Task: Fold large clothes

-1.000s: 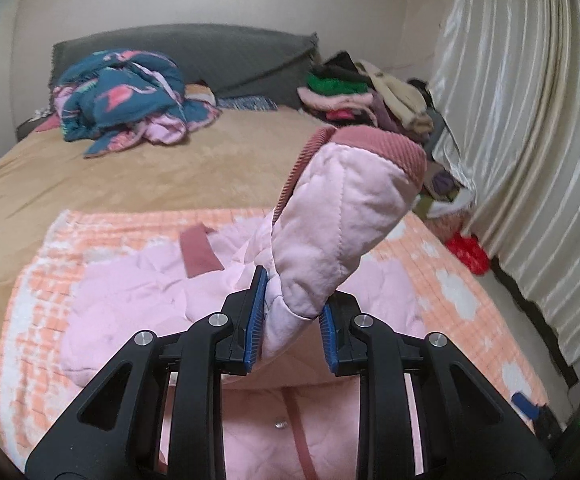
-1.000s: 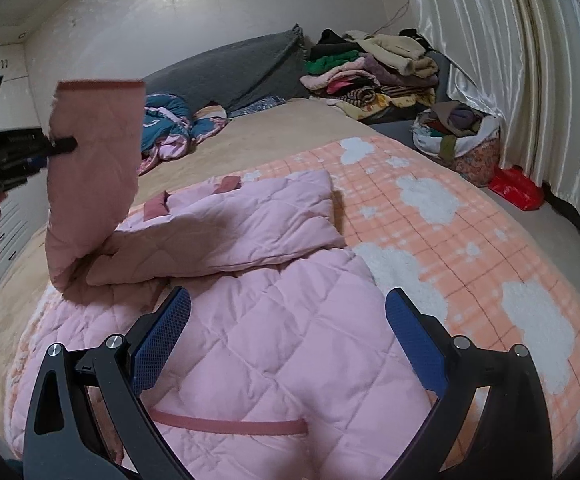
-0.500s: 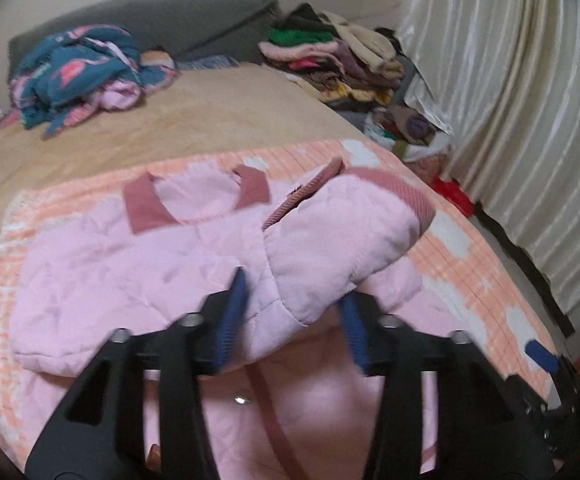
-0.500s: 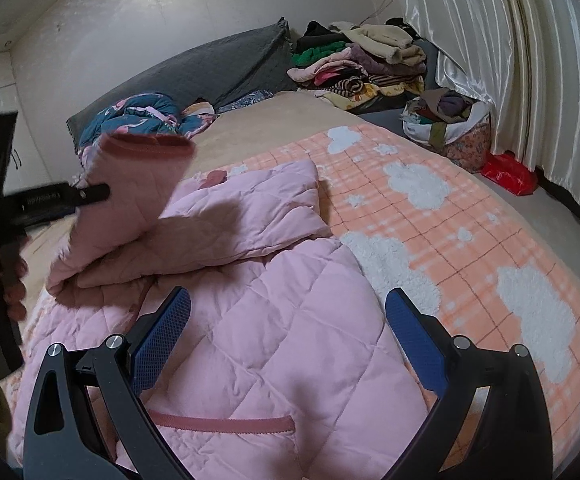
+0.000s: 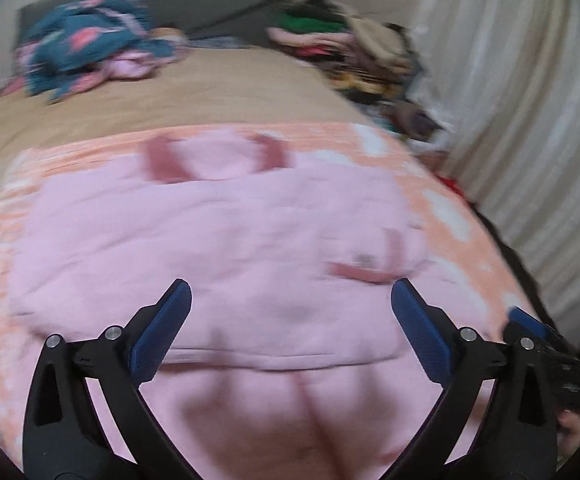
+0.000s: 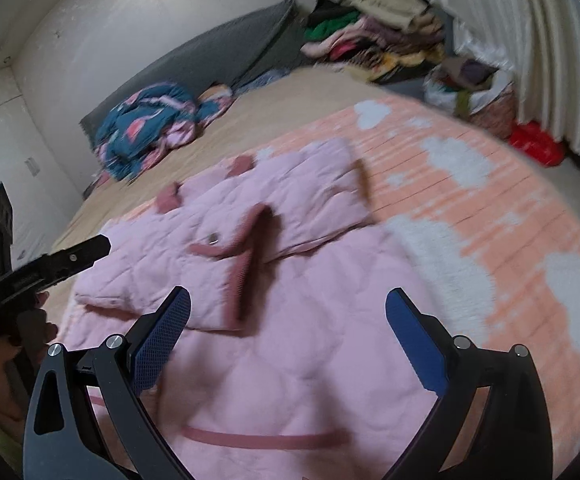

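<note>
Spanning the frame, a tan bed (image 6: 298,92) under an orange cloud-print blanket (image 6: 490,216) along its foot end. Lying flat on that blanket, toward the bed's left edge, a pink quilted jacket (image 6: 290,360), one sleeve (image 6: 218,272) folded across the chest, maroon cuff (image 6: 250,256) up. Heaped by the grey headboard (image 6: 210,60), a blue patterned quilt (image 6: 146,128); stacked at the far right corner, mixed clothes (image 6: 370,28). Hovering over the jacket, left gripper (image 5: 290,308), fingers (image 5: 162,332) just spread wide, nothing between. Likewise spread and empty, right gripper (image 6: 288,312).
</note>
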Action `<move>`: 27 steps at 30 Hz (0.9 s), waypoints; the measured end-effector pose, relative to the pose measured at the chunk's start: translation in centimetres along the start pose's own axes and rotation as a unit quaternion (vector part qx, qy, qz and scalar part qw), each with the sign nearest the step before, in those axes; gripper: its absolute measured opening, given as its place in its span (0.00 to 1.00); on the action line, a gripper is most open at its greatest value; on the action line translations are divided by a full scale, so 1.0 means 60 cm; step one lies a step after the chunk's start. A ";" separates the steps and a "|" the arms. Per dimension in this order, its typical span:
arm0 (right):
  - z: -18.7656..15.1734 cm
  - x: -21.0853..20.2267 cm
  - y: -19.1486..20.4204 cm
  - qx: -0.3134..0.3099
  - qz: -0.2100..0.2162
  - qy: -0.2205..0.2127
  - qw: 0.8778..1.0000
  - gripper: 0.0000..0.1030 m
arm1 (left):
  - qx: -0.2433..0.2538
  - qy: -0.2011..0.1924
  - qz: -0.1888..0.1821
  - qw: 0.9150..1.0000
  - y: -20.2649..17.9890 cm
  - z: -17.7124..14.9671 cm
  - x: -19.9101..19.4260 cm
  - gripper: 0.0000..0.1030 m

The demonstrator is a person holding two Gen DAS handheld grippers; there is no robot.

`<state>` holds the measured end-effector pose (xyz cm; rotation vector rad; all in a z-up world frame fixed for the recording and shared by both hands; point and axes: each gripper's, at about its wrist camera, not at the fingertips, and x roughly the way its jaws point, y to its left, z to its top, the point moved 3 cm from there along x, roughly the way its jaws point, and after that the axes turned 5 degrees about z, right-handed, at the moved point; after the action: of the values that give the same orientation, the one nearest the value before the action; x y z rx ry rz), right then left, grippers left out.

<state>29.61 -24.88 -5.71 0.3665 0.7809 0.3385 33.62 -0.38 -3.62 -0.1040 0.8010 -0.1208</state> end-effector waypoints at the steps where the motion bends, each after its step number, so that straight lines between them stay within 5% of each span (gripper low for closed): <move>1: 0.000 0.014 0.009 0.000 0.009 0.009 1.000 0.95 | -0.014 -0.004 0.017 1.000 0.028 -0.002 -0.003 0.91; 5: -0.001 0.087 0.039 0.021 0.050 0.057 0.997 0.94 | -0.053 -0.017 0.073 0.996 0.119 -0.008 -0.007 0.91; 10: 0.006 0.174 0.018 0.092 0.037 0.098 0.990 0.90 | -0.096 -0.028 0.109 0.989 0.211 0.000 -0.017 0.91; 11: 0.007 0.187 0.014 0.105 0.049 0.106 0.988 0.84 | -0.103 -0.027 0.118 0.987 0.226 0.001 -0.019 0.91; 13: 0.014 0.194 0.017 0.105 0.068 0.106 0.986 0.47 | -0.113 -0.033 0.125 0.985 0.252 0.004 -0.023 0.91; 16: 0.043 0.176 0.039 0.060 0.074 0.078 0.992 0.10 | -0.126 -0.037 0.130 0.983 0.274 0.007 -0.024 0.91; 22: 0.135 0.135 0.080 -0.061 0.030 -0.015 0.998 0.09 | -0.125 -0.035 0.122 0.984 0.280 0.006 -0.009 0.91; 25: 0.149 0.160 0.078 -0.081 -0.011 0.001 0.997 0.10 | -0.112 -0.034 0.109 0.987 0.266 0.005 0.000 0.91; 27: 0.149 0.173 0.069 -0.082 -0.067 0.013 0.994 0.20 | -0.101 -0.029 0.105 0.989 0.259 0.004 0.009 0.90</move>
<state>42.36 -18.57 -4.45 0.1541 0.7931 0.2803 35.21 14.88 -6.01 -0.2135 0.7605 0.1632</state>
